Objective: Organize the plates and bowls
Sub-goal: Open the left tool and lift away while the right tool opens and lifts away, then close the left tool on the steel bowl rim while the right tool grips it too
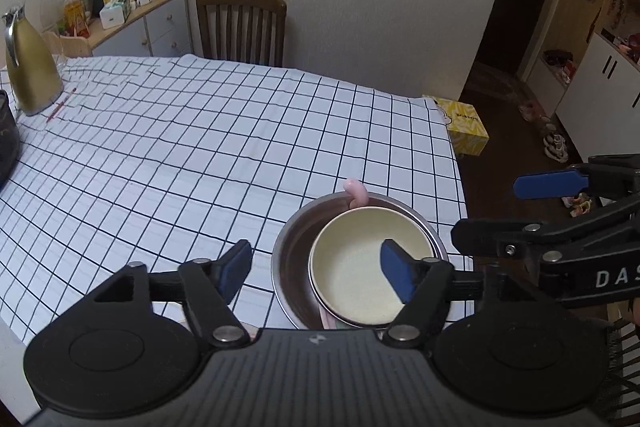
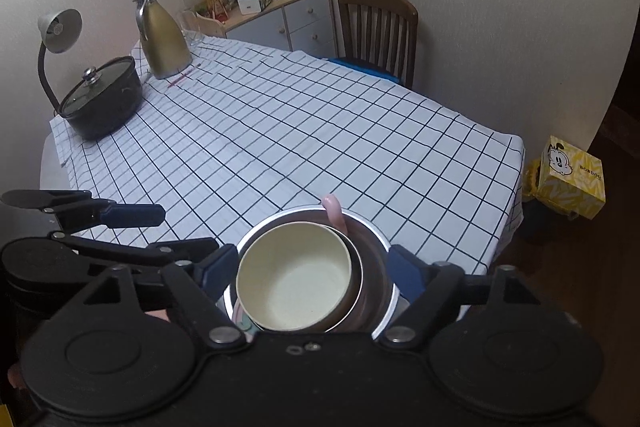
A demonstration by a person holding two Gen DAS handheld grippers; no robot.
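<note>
Steel bowl (image 1: 294,259) sits at the near edge of the tabletop (image 1: 200,155) with a cream bowl (image 1: 360,267) nested inside it, off-centre toward one side. A pink handle-like piece (image 1: 356,191) rises above the far rim; a strip of pink also shows under the cream bowl at the near side, so a third item probably lies in the stack, but its shape cannot be made out.

Left gripper (image 1: 318,273) hangs above the stack, jaws wide and empty. Right gripper (image 2: 310,273) also stands with jaws wide, one on each side of the steel bowl; contact with its wall cannot be confirmed, and nothing appears to be held.

Judged from this layout, the nesting step is complete. No other plate or bowl is visible on the checked cloth, only a lidded pot (image 2: 102,99) and a gold jug (image 2: 162,39) at the far end, so little appears left.

Near parts of both bowls are hidden behind the gripper bodies.
</note>
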